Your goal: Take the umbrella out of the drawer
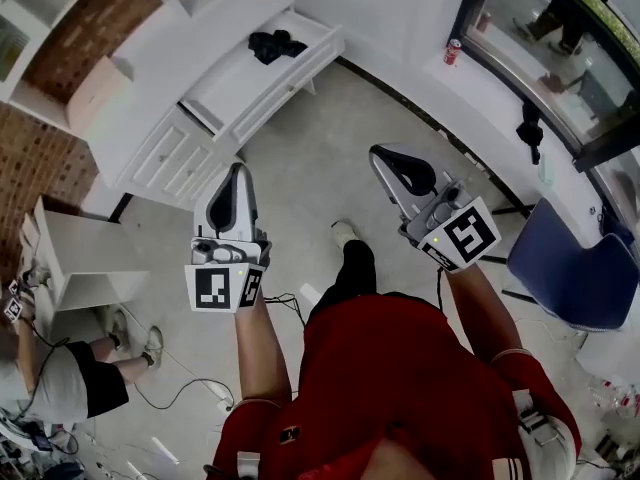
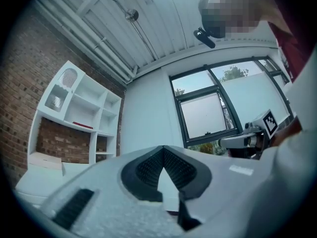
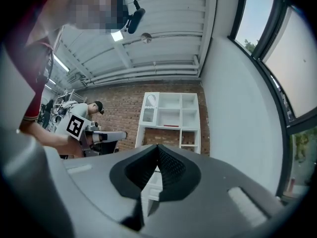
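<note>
A white cabinet [image 1: 170, 118] stands at the upper left of the head view, its top drawer [image 1: 240, 83] pulled open. A black bundle, the folded umbrella [image 1: 277, 44], lies at the drawer's far end. Both grippers are held out over bare floor, short of the cabinet. My left gripper [image 1: 238, 175] points at the cabinet's front, and its jaws meet at the tips with nothing between them [image 2: 162, 150]. My right gripper [image 1: 386, 158] is to its right, shut and empty [image 3: 158, 147]. Each gripper view shows the other gripper at its side.
A white shelf unit [image 3: 171, 118] stands against the brick wall. A red can [image 1: 452, 52] sits on the window ledge and a blue chair [image 1: 575, 268] is at the right. Another person [image 1: 70, 378] sits at the lower left beside a white box [image 1: 85, 258], with cables on the floor.
</note>
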Available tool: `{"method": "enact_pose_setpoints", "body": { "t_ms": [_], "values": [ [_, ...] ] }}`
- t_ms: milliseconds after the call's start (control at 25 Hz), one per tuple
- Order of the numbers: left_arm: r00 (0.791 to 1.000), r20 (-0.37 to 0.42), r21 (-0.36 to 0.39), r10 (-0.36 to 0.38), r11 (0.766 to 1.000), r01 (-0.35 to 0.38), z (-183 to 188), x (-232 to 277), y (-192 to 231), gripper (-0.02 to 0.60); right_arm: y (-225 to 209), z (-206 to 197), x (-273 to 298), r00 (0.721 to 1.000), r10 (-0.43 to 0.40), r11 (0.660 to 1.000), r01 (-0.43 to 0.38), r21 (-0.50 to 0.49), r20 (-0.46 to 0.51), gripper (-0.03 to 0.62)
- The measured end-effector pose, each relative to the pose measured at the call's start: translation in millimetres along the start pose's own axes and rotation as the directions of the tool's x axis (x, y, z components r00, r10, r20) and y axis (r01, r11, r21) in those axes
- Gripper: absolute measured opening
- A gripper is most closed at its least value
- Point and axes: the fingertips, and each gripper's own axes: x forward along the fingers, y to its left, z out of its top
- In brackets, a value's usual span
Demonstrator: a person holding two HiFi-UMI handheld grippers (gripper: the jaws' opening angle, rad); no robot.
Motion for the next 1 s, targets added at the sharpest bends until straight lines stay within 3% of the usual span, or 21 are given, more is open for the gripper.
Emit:
{"method": "enact_pose_setpoints", "body": {
  "t_ms": [240, 480, 720, 1000],
  "values": [
    [1.000, 0.010, 0.014, 0.029, 0.999, -0.029, -26, 93, 83, 0.005, -75, -13, 117, 0.999, 0.042, 0.999, -0.043, -0.021, -0.029, 0.011],
    [0.999, 0.012, -0.001, 0.031, 1.000, -0.031, -51, 171, 140, 0.005, -141, -27, 207, 0.998, 0.058, 0.998, -0.058, -0.021, -0.021, 0.012],
    [0.998, 0.003, -0.042, 0.065, 0.997, -0.065, -76, 218, 183, 0.005, -187, -63, 271, 0.992, 0.086, 0.995, -0.091, -0.046, -0.094, 0.012],
    [0.990, -0.034, -0.031, 0.139, 0.990, -0.140, -103, 253, 220, 0.005, -236, -109, 337, 0.975, 0.128, 0.988, -0.140, -0.057, -0.181, 0.012]
  ]
}}
